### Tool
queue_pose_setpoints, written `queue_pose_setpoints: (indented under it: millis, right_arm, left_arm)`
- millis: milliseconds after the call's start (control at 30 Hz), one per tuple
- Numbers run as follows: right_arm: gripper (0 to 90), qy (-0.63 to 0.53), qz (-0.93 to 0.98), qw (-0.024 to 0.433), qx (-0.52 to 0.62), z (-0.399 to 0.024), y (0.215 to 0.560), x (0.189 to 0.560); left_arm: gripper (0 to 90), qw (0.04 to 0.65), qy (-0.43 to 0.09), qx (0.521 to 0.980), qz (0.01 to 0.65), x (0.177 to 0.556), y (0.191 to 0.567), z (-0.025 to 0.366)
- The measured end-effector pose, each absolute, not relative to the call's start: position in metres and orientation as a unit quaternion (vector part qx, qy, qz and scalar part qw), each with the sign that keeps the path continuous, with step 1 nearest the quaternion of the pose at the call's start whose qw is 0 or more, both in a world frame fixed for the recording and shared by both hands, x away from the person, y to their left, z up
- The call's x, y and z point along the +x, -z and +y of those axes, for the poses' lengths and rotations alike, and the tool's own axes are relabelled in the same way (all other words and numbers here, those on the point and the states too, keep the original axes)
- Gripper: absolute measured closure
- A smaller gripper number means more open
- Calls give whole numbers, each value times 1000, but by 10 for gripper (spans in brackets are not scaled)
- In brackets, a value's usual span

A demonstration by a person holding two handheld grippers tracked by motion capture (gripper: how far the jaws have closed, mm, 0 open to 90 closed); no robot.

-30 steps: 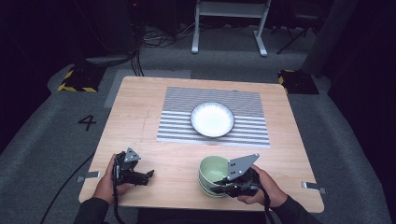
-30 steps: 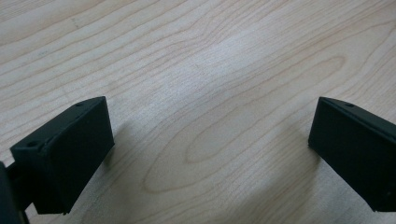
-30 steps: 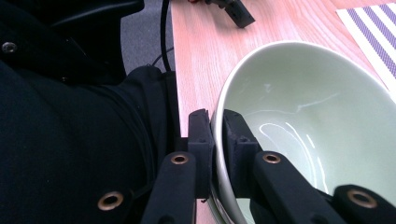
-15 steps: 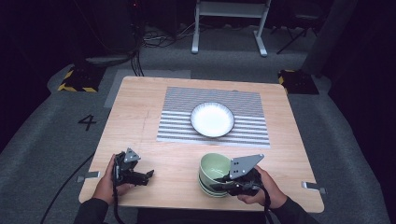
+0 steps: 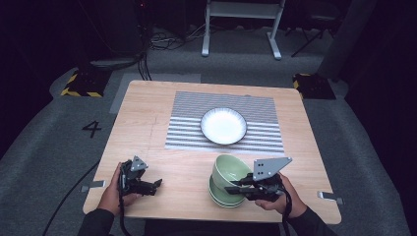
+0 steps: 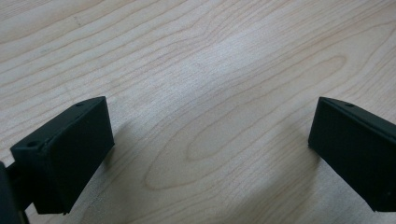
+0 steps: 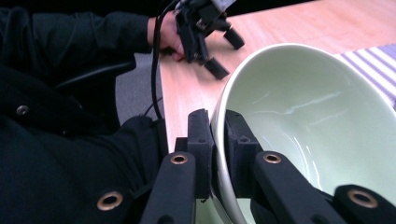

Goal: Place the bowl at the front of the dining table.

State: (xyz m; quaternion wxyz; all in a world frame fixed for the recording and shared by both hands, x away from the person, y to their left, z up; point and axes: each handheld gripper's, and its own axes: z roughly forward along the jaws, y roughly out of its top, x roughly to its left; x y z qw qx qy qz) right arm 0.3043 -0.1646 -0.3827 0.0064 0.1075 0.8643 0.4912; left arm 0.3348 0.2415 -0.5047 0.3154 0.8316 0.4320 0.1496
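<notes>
At the near edge of a pale wooden counter (image 5: 147, 113), a person's two hands each hold a set of black tongs. The right tongs (image 5: 235, 189) are clamped on the rim of a light green bowl (image 5: 231, 169) — in the right gripper view, one jaw presses the outside of the wall and the other the inside. This bowl sits tilted in a second green bowl (image 5: 221, 199) beneath it, near the counter's front edge, right of the middle. The left tongs (image 5: 156, 185) rest low over bare wood at the front left, well apart from the bowls; their jaws stand wide apart with nothing between them. Farther back, a grey-and-white striped mat (image 5: 265, 137) lies across the middle of the counter, and a white bowl (image 5: 223, 126) sits on it. Beyond the counter is a dark floor — a metal stand (image 5: 242, 24) is at the far side.
</notes>
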Motion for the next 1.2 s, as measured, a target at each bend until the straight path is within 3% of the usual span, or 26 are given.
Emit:
queue_pose_setpoints:
  millis: [1200]
  right_arm:
    - [826, -500, 850, 55, 154, -162, 360, 356]
  left_arm:
    - [0, 315, -150, 832, 432, 335, 505, 241]
